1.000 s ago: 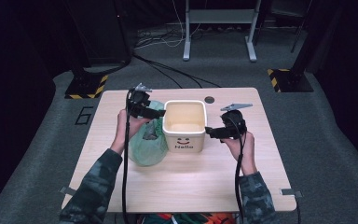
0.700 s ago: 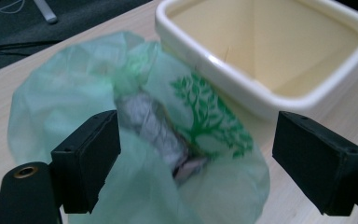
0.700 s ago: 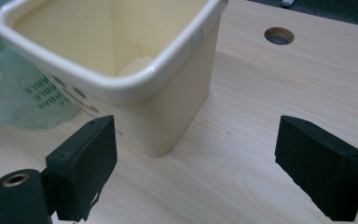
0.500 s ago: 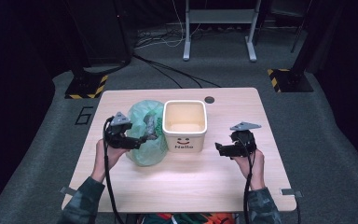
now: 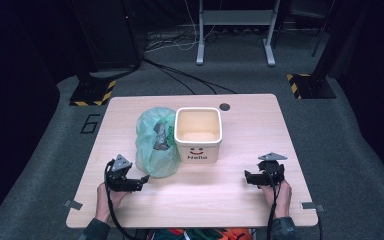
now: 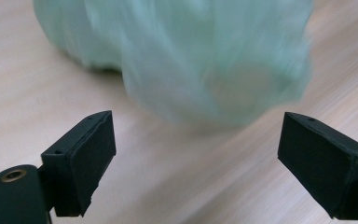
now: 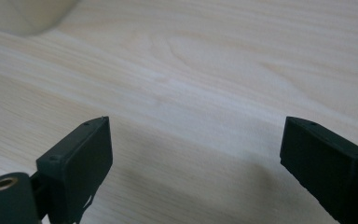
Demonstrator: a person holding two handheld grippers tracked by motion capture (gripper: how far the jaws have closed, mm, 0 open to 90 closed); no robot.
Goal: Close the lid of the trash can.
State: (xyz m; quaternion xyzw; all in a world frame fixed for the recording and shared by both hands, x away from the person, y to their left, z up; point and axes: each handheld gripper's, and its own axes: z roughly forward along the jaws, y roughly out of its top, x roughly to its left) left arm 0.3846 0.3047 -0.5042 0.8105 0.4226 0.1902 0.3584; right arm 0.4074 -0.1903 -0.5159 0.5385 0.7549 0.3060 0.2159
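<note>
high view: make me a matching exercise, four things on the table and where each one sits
Things:
1. green bag
2. white bin
3. left gripper
4. right gripper

Places:
A. near right part of the table
B. middle of the table, smiley face toward the person
C. just left of the bin, touching it
D. near left part, jaws open toward the bag

Pairs: 1-C, 2-B, 3-D, 4-A

My left tongs lay low over the tabletop, jaws having just spread wider with nothing between them, tips just beside the green plastic bag. The bag leaned against the cream bucket, which stood upright with a smiling face on its front. My right tongs sat well apart on the right, also just widened and empty.
</note>
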